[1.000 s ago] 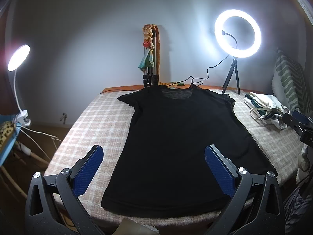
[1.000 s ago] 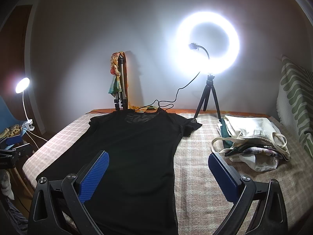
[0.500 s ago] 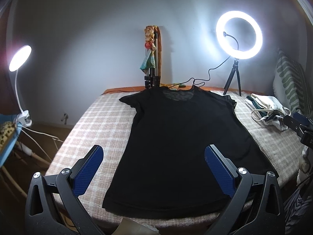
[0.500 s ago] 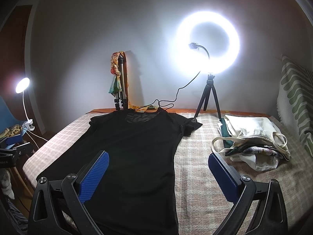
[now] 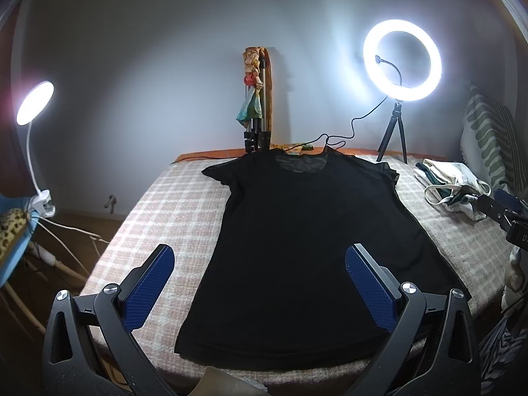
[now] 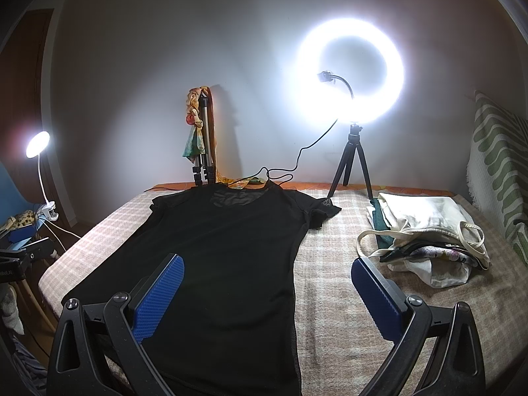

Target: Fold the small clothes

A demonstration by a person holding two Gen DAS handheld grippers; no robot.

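A black short-sleeved T-shirt (image 5: 307,241) lies spread flat on the checked blanket, neck toward the wall and hem toward me. It also fills the left half of the right wrist view, T-shirt (image 6: 227,257). My left gripper (image 5: 260,283) hangs open above the hem end, holding nothing. My right gripper (image 6: 267,293) is open too, above the shirt's right side edge, its left finger over the cloth and its right finger over bare blanket. The right gripper's tip (image 5: 505,208) shows at the right edge of the left wrist view.
A pile of pale clothes (image 6: 425,237) lies on the blanket (image 6: 333,264) to the right. A ring light on a tripod (image 6: 351,161) and a folded tripod with a scarf (image 6: 201,145) stand by the wall. A clip lamp (image 5: 33,125) is left; a striped cushion (image 6: 498,165) right.
The left wrist view has shifted very slightly; the shirt sits a touch lower and further right in frame. Both grippers stay open and the shirt has not moved.
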